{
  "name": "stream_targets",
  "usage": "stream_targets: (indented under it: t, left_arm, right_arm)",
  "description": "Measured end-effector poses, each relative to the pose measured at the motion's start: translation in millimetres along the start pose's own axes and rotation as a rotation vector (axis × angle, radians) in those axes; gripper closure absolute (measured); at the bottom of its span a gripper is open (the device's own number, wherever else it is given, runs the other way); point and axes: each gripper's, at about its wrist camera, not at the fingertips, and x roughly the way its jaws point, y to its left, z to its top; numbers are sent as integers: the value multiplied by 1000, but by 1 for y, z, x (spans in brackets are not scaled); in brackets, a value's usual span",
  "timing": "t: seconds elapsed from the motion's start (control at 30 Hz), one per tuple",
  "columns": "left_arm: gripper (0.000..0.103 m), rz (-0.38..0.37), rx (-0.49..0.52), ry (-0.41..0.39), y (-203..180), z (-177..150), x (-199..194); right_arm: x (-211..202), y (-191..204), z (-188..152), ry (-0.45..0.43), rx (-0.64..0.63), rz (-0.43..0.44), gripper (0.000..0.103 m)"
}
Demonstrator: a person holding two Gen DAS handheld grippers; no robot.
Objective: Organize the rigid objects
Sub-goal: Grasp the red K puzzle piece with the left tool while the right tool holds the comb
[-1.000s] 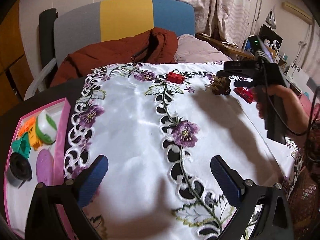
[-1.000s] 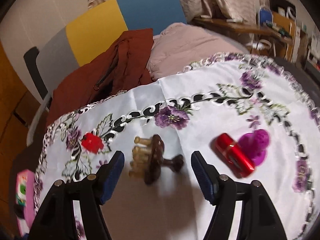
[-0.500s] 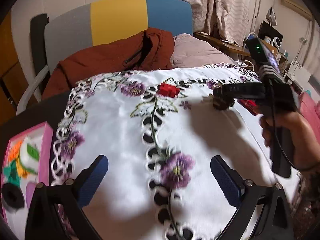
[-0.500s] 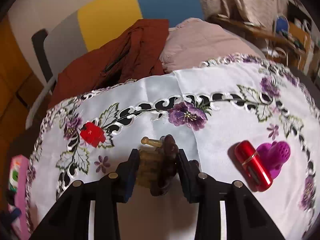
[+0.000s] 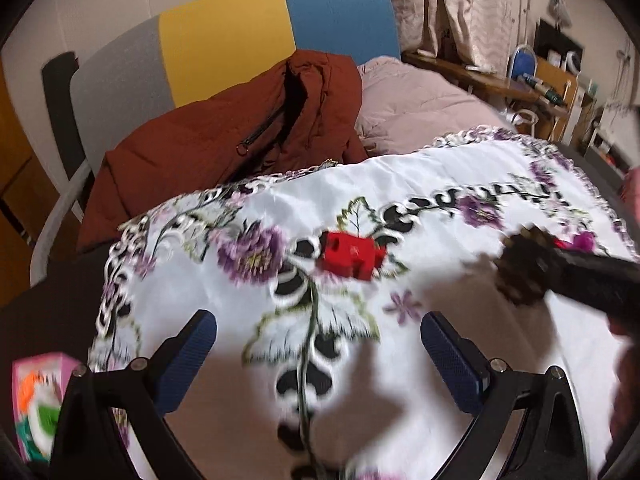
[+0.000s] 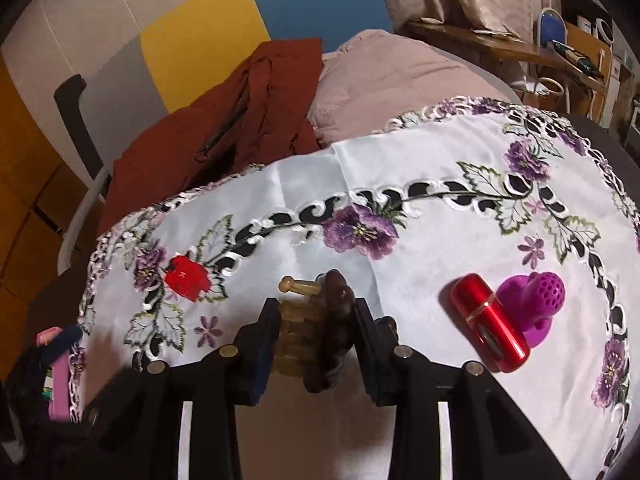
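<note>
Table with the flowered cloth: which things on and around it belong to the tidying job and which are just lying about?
Part of the job:
- brown wooden massager, clamped in the right hand-held gripper
- red block
- red tube
- purple silicone piece
- pink tray
- left hand-held gripper, open

Just lying about:
- rust jacket
- chair
- pink quilt

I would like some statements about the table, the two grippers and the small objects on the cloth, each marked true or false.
1. The right gripper is shut on the brown wooden massager. True.
2. The left gripper holds the red block. False: its jaws are open and empty, and the block lies on the embroidered cloth ahead of them.
3. The red tube lies against the purple silicone piece. True.
4. The red tube lies in the pink tray. False: it lies on the cloth.
5. A rust-brown jacket lies on the chair behind the table. True.
</note>
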Motion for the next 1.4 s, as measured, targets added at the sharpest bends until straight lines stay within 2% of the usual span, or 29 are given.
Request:
stream_targets:
  t: [0.13, 0.27, 0.37, 0.6, 0.67, 0.7, 0.77, 0.8, 0.93, 0.97, 1.07, 1.13, 1.27, 1.3, 1.33, 1.37, 1.4]
  left_arm:
    - [0, 21, 5, 9, -2, 19, 21]
    - [0, 34, 27, 39, -5, 33, 43]
    - [0, 31, 22, 52, -5, 39, 57]
    - [0, 30, 90, 47, -17, 42, 77]
    - [1, 5, 96, 26, -18, 41, 77]
    - [3, -12, 94, 18, -18, 39, 78]
    - [16, -55, 67, 32, -15, 37, 81]
    - [19, -81, 40, 35, -12, 38, 81]
    - [51, -76, 37, 28, -12, 37, 75]
    - [56, -84, 44, 27, -13, 36, 73]
    - [56, -71, 58, 19, -14, 29, 66]
    - [56, -87, 55, 12, -12, 23, 61]
    - [56, -93, 54, -1, -8, 10, 50]
    - [53, -99, 54, -4, -7, 5, 48]
    - [33, -105, 61, -3, -7, 2, 47]
    - [8, -99, 71, -5, -8, 0, 47]
    - [2, -75, 83, -21, -9, -2, 45]
  right_arm:
    - [5, -2, -2, 37, 34, 9, 65]
    - [8, 3, -2, 39, 8, -18, 65]
    - [9, 1, -2, 55, 21, -22, 61]
    - [8, -5, 0, 86, 72, -6, 59]
    - [8, -3, 0, 89, 61, -8, 59]
    - [8, -3, 0, 89, 60, -6, 59]
    - [8, -5, 0, 91, 70, 0, 59]
    - [8, -5, 0, 91, 72, 3, 60]
    - [7, -6, 0, 90, 75, 5, 60]
    - [7, -6, 0, 88, 76, 6, 60]
    - [7, -8, -1, 86, 96, 10, 59]
    - [7, -9, -1, 86, 99, -8, 54]
    - [8, -2, -1, 93, 53, -37, 51]
    - [9, 1, -2, 95, 41, -43, 48]
    - [10, 3, -3, 98, 30, -47, 46]
    - [11, 6, -3, 101, 16, -52, 45]
    - [12, 8, -3, 99, 2, -63, 44]
